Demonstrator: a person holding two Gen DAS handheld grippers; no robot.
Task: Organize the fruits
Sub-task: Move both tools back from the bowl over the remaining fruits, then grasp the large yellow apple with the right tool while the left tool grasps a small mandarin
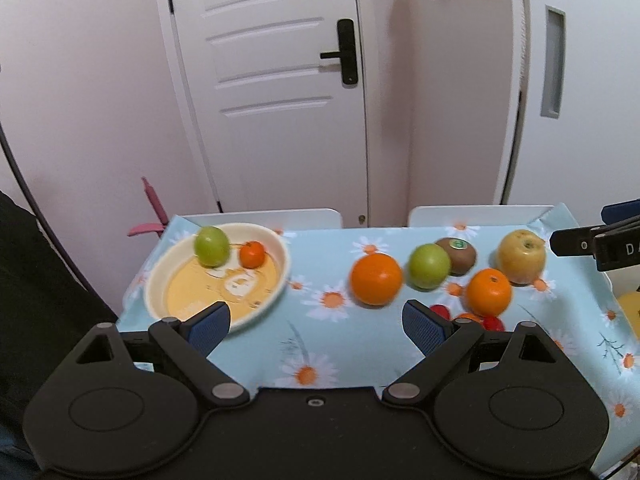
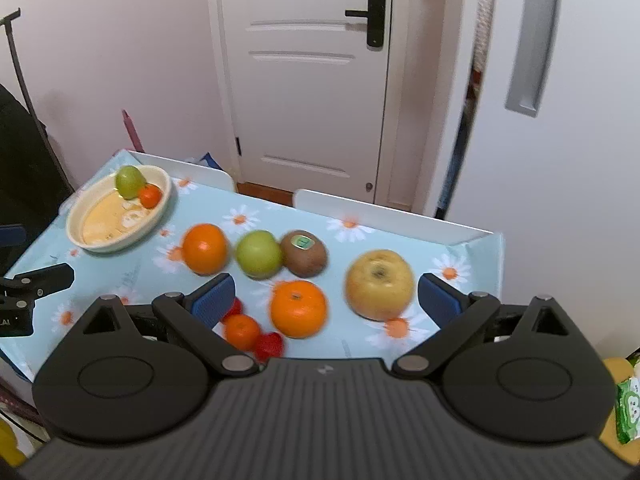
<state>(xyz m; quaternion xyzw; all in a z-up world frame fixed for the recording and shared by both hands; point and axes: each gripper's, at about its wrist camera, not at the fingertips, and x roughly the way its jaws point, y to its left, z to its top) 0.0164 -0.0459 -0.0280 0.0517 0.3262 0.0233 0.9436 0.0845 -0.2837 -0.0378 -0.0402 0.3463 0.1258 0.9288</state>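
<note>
A table [image 2: 460, 236] under a pale blue daisy-print cloth carries everything, and at its far left corner stands a cream oval bowl [image 1: 280, 276] that already holds a small green apple [image 1: 211, 246] and a tiny tangerine [image 1: 252, 254] resting just beside each other against its far wall. The rest of the fruit lies loose on the cloth, well apart from the bowl: a large yellow apple [image 2: 379, 284] nearest the right edge, two big oranges [image 2: 298, 309] [image 2: 205, 249], a second green apple [image 2: 258, 254] touching a brown kiwi [image 2: 304, 253] with a sticker, and at the near edge a small tangerine [image 2: 241, 332] with little red fruits [image 2: 269, 345] partly hidden behind the tool body. The left gripper [image 1: 316, 326] hangs above bare cloth between the bowl and the loose fruit, jaws spread wide with nothing in them. The right gripper [image 2: 326, 298] is equally spread and empty, its opening framing the near orange and the yellow apple without touching either. Judging from this, the sorting is early, two pieces in and most still out, and the step in hand looks like a reach for another piece. The next move calls for settling on one fruit, lowering until the pads flank its widest part, and closing gently; the round fruit may roll, and the yellow apple nearly fills the span.
</note>
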